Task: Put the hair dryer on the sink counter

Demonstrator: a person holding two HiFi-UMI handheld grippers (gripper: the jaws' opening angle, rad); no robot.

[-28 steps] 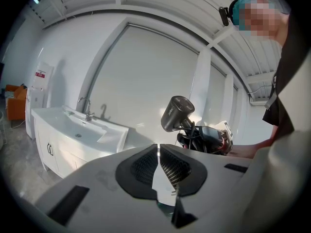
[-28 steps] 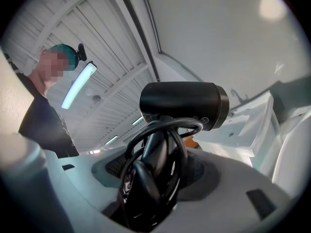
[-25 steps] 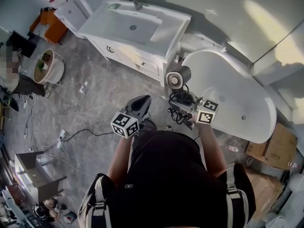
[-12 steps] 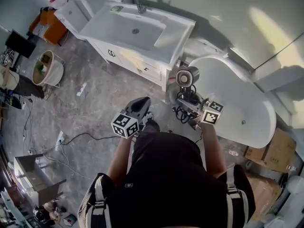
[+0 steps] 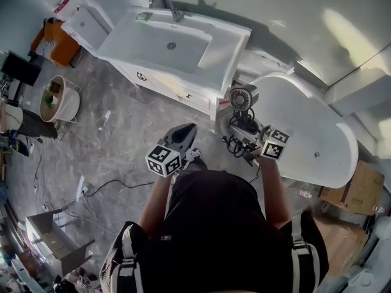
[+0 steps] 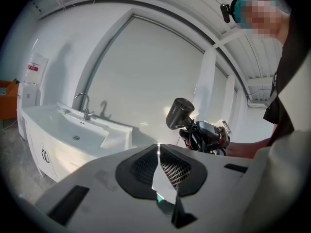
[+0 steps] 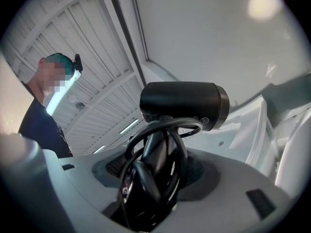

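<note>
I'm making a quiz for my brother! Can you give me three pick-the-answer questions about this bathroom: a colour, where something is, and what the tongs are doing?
1. What colour is the sink counter? A) white B) red C) black
2. Where is the hair dryer? A) on the sink counter B) in the bathtub C) in the right tongs
3. What are the left tongs doing? A) holding the hair dryer B) standing wide open C) closed, holding nothing
Answers: 1 A, it looks white all over. 2 C, the tongs clamp its handle and cord. 3 C, their tips meet with nothing between.
</note>
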